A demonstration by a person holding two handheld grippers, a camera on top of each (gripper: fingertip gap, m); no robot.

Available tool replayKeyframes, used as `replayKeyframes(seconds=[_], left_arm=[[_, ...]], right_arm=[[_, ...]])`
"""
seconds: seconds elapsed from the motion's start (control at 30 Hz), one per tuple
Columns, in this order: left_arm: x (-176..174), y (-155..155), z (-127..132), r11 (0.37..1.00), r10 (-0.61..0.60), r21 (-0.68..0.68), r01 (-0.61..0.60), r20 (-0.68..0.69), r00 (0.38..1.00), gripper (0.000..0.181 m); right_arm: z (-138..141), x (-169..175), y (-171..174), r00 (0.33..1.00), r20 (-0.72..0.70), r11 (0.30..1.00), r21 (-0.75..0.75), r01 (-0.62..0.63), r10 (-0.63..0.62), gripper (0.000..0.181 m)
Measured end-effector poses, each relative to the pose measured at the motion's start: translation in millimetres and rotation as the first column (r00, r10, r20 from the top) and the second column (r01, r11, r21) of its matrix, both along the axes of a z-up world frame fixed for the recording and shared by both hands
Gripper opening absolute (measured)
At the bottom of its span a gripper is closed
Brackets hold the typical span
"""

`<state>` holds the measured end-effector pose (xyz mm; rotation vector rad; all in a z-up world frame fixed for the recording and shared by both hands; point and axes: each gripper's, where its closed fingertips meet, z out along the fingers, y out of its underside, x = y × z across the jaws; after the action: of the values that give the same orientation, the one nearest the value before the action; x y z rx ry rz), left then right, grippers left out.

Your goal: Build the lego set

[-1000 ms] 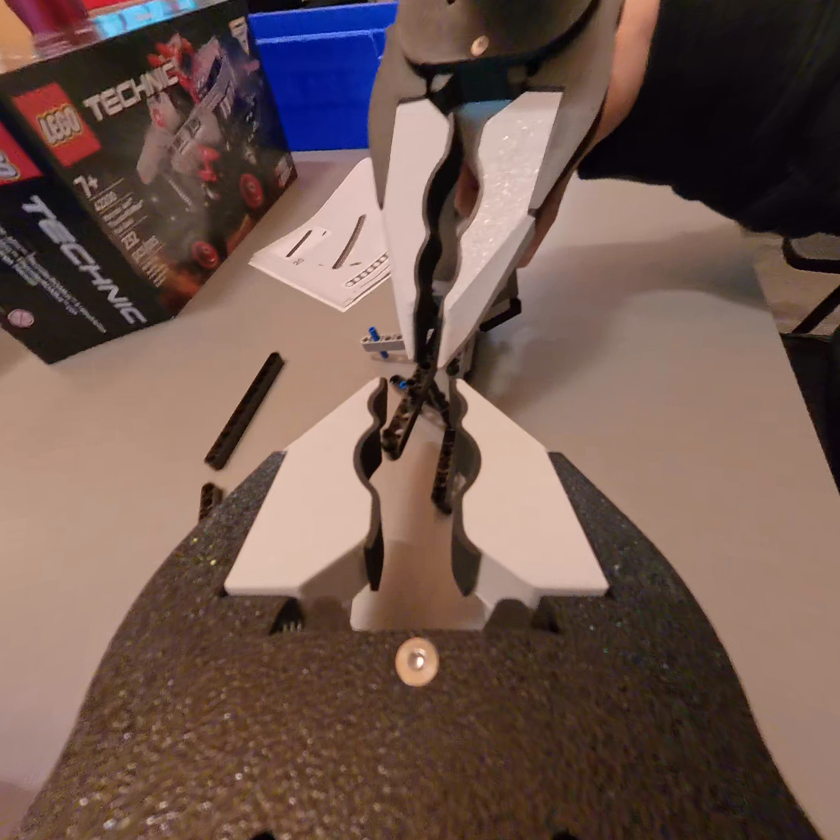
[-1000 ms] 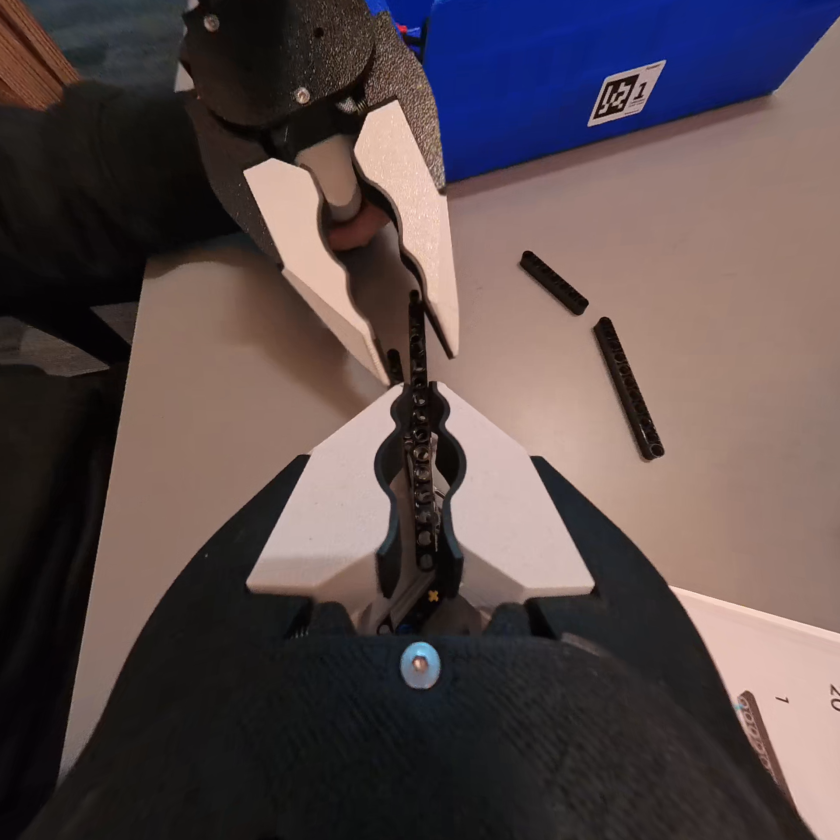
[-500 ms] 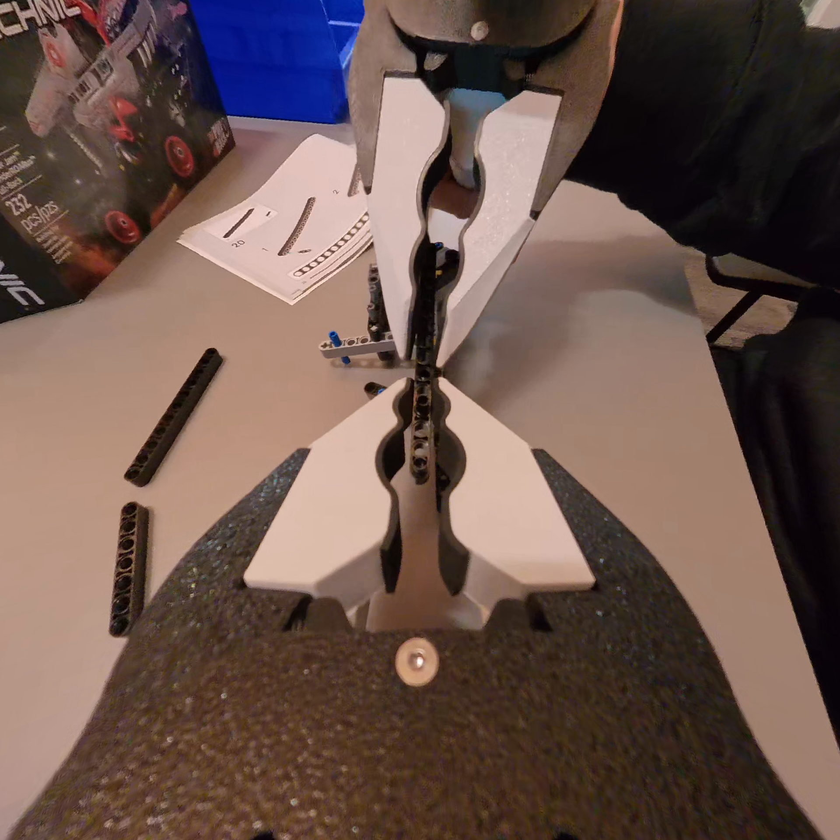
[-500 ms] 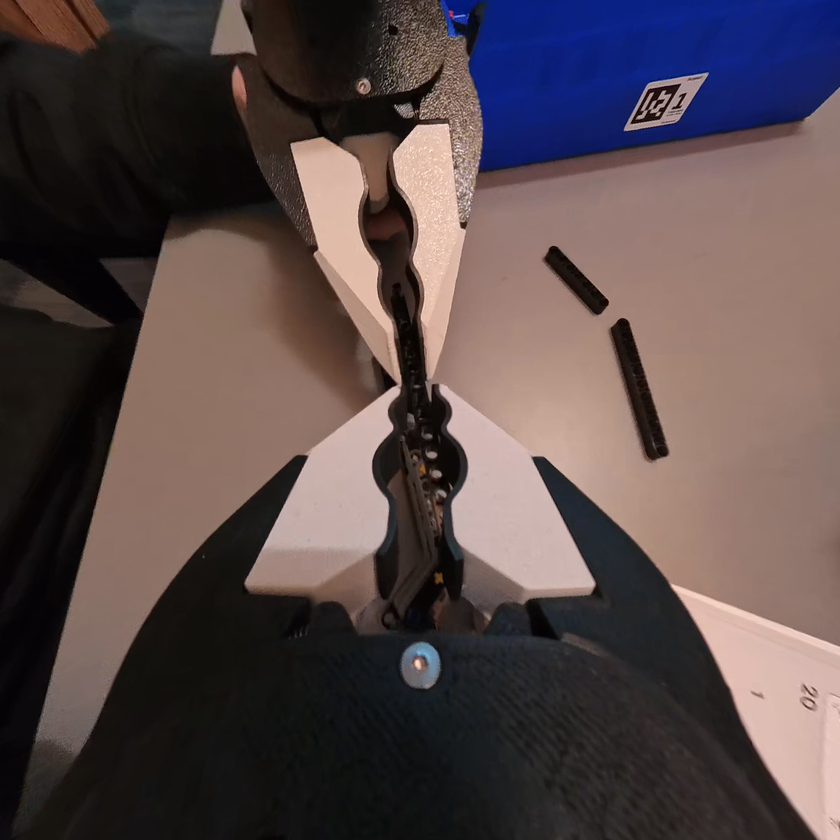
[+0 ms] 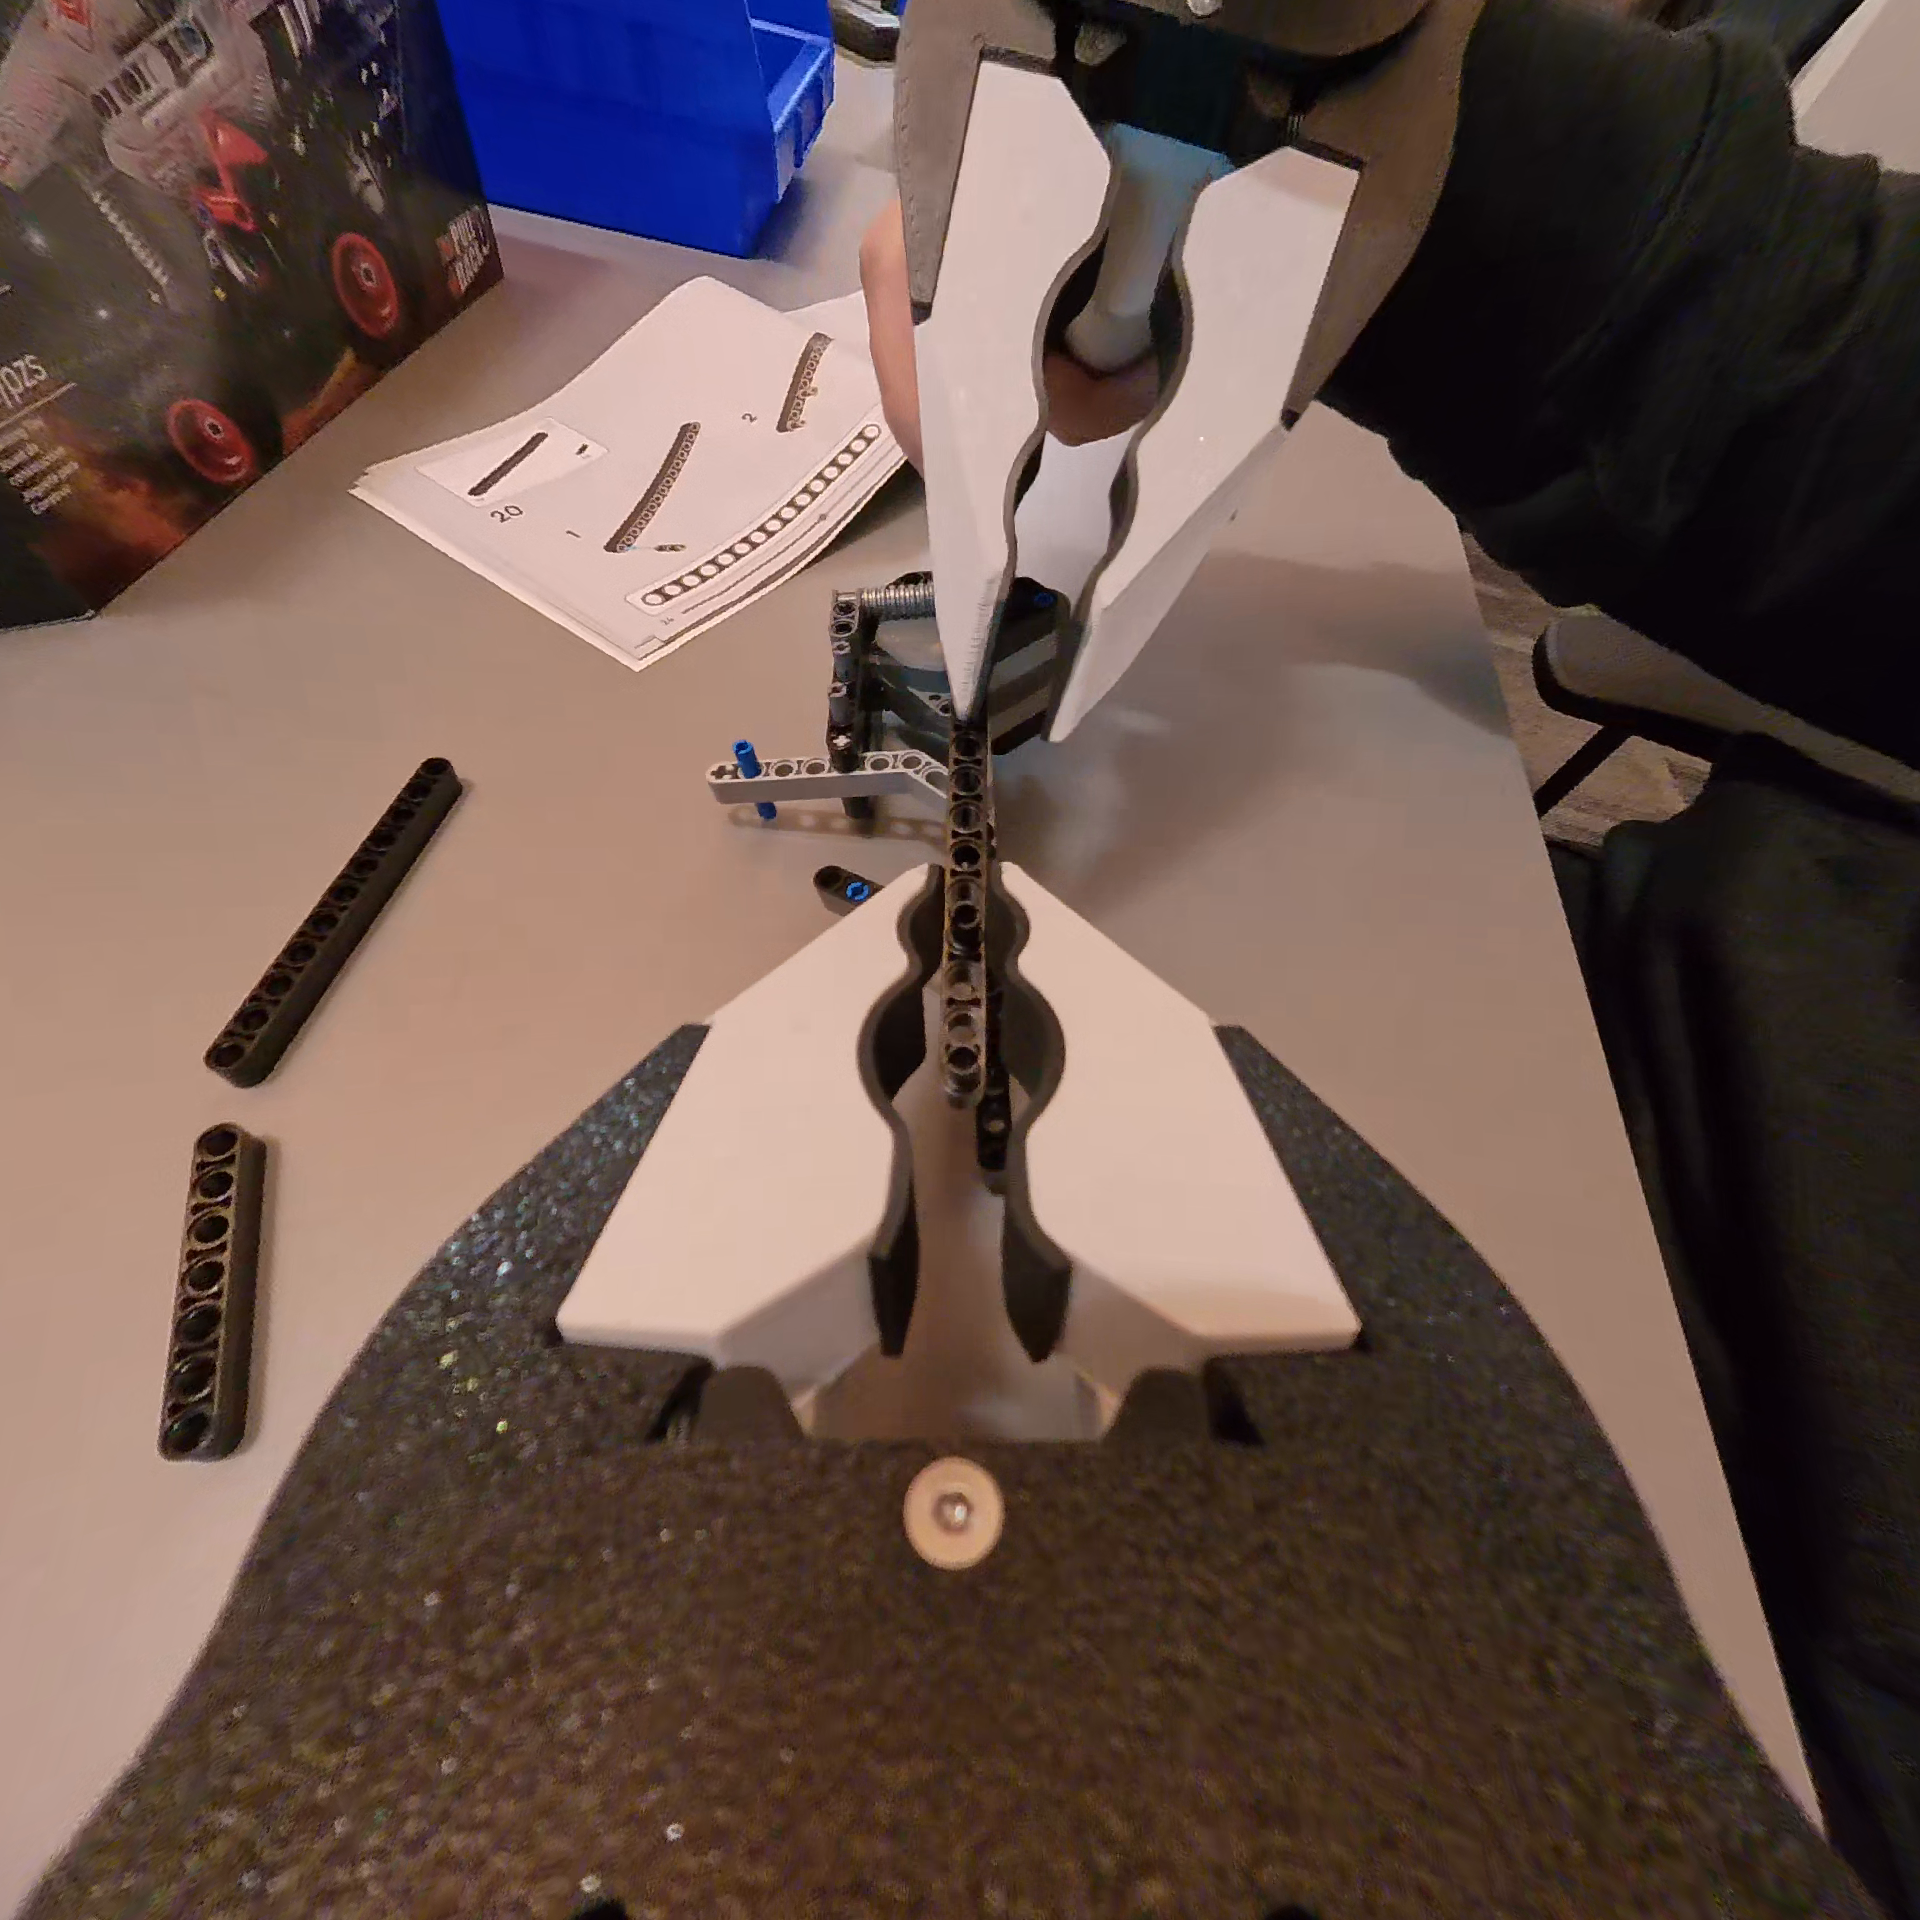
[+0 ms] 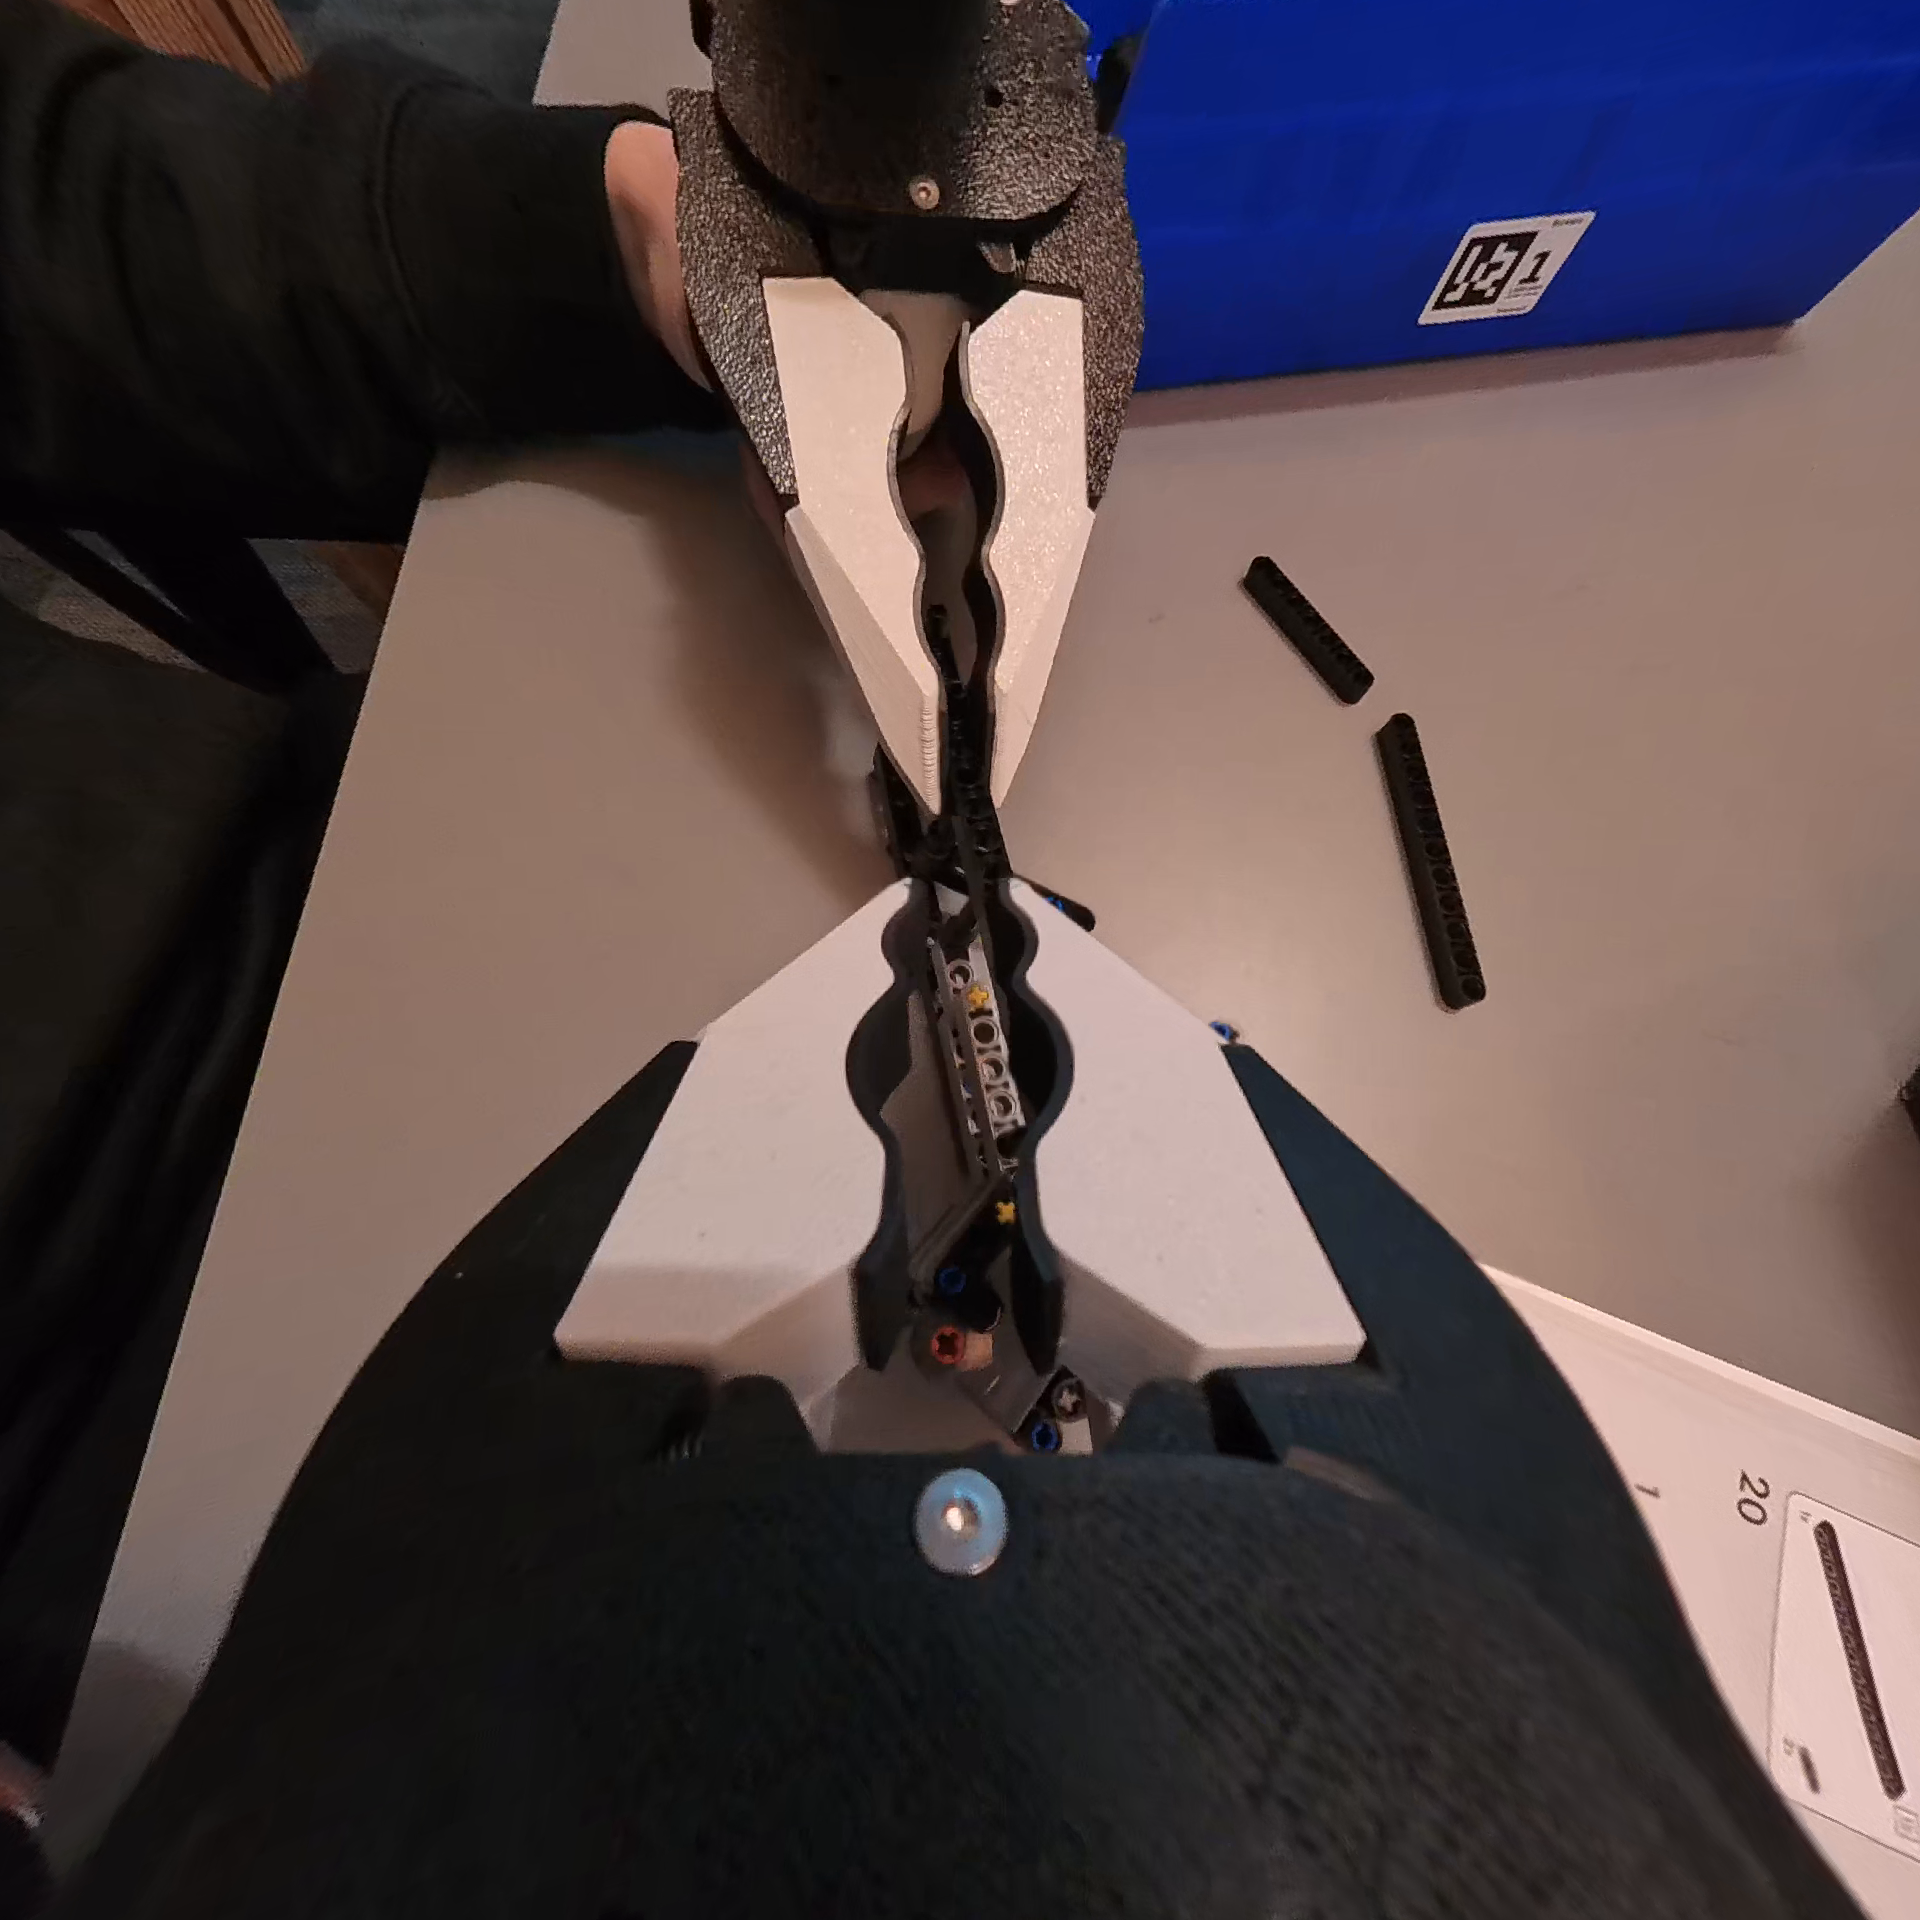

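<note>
Grey table (image 5: 520, 790) underneath, blue bin (image 5: 644, 114) and set box (image 5: 208, 260) at the far edge. Above the table, held in the air end to end between two grippers: long black beam (image 5: 964, 935), with a second black beam close behind, perhaps joined to it, not clear. Left gripper (image 5: 968, 885) closed down on the near end, fingers tight on both sides, probably to keep the beam stiff and level. Right gripper (image 5: 1016, 724) facing it from the opposite side, narrowly parted around the far end, one finger touching the beam, the other a little off. Impossible to tell: pinching or only guiding. Judged as an aligning step, holes to be lined up before pressing onto the grey assembly (image 5: 894, 717), standing on the table just below the right gripper. Just beside, small black piece with blue pin (image 5: 847, 888), likely waiting as connector. Further left, well apart, long loose beam (image 5: 332, 925) and short loose beam (image 5: 213, 1288), laid aside within reach. Beyond, instruction sheet (image 5: 665, 488) lying open near the work, for checking the step.
</note>
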<state>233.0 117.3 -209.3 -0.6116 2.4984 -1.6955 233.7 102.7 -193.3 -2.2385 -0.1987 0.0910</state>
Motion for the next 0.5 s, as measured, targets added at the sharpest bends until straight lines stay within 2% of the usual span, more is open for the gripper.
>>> replayKeyframes(seconds=[0.1,0.2,0.3,0.37,0.5], left_arm=[[0,0,0,1.000,0.001,-0.001,-0.001,-0.003,1.000,0.005],[-1,0,0,1.000,-0.004,-0.003,0.004,-0.004,1.000,0.005],[-2,-1,0,1.000,-0.009,-0.003,0.009,-0.001,1.000,0.005],[-2,-1,0,1.000,-0.012,-0.003,0.012,-0.001,1.000,0.005],[-2,-1,0,1.000,-0.015,0.002,0.015,0.003,1.000,0.005]], right_arm=[[0,1,0,1.000,0.030,1.000,-0.005,0.003,-0.002,0.010],[4,10,2,0.994,0.103,0.999,0.015,0.039,-0.040,0.023],[-5,9,1,0.994,0.105,0.999,-0.037,0.027,-0.023,0.021],[-10,8,-1,0.993,0.114,0.998,-0.065,0.016,-0.008,0.009],[-8,7,0,0.994,0.108,0.999,-0.033,0.015,-0.011,0.012]])
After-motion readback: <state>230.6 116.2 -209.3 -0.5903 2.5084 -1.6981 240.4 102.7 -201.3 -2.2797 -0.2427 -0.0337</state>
